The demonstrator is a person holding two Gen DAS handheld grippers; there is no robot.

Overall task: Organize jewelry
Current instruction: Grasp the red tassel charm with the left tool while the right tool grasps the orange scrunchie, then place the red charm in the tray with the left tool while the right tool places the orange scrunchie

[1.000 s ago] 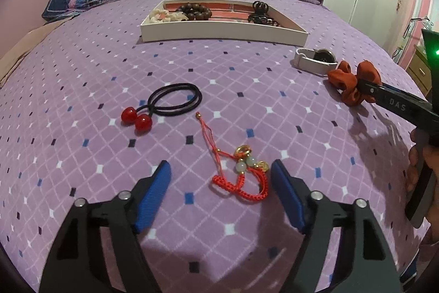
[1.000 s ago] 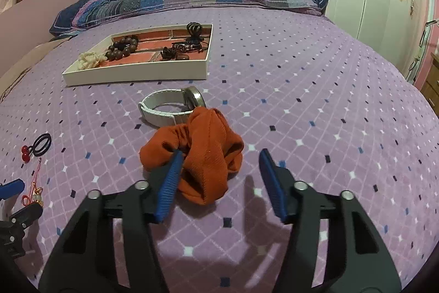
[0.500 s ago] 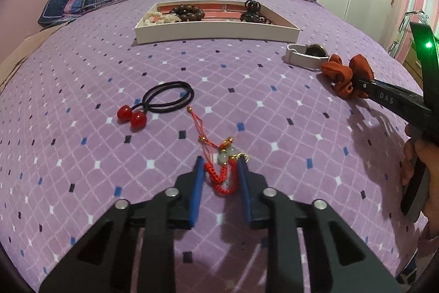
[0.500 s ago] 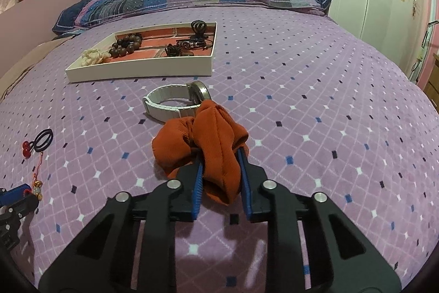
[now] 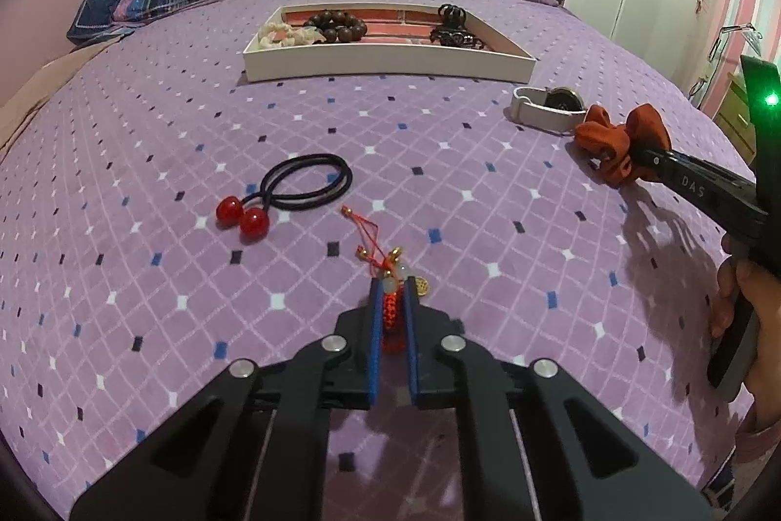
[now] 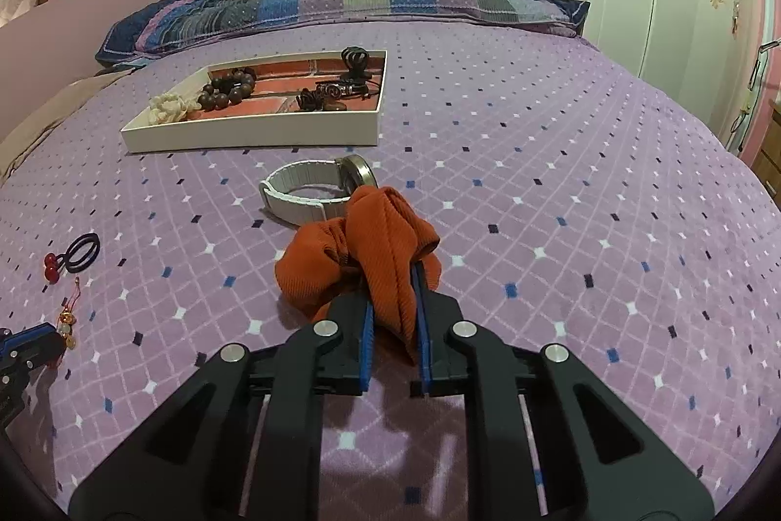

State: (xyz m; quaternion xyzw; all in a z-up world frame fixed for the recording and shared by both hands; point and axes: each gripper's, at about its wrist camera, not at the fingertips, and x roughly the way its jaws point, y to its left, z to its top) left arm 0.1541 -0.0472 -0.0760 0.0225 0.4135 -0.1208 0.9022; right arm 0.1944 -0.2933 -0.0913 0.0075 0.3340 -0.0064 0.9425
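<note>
On the purple bedspread (image 5: pixel 146 159), the black hair tie with red beads (image 5: pixel 293 191) lies loose toward the left side, and just right of it the left gripper (image 5: pixel 392 306), whose jaws have just been closing, pinches the red cord bracelet (image 5: pixel 390 316). Toward the headboard edge sits the white tray (image 5: pixel 385 62) with beads and clips. Near the right edge, beside the white-strap watch (image 6: pixel 312 191), the right gripper (image 6: pixel 394 301) has likewise just closed and clamps the orange scrunchie (image 6: pixel 371 257).
</note>
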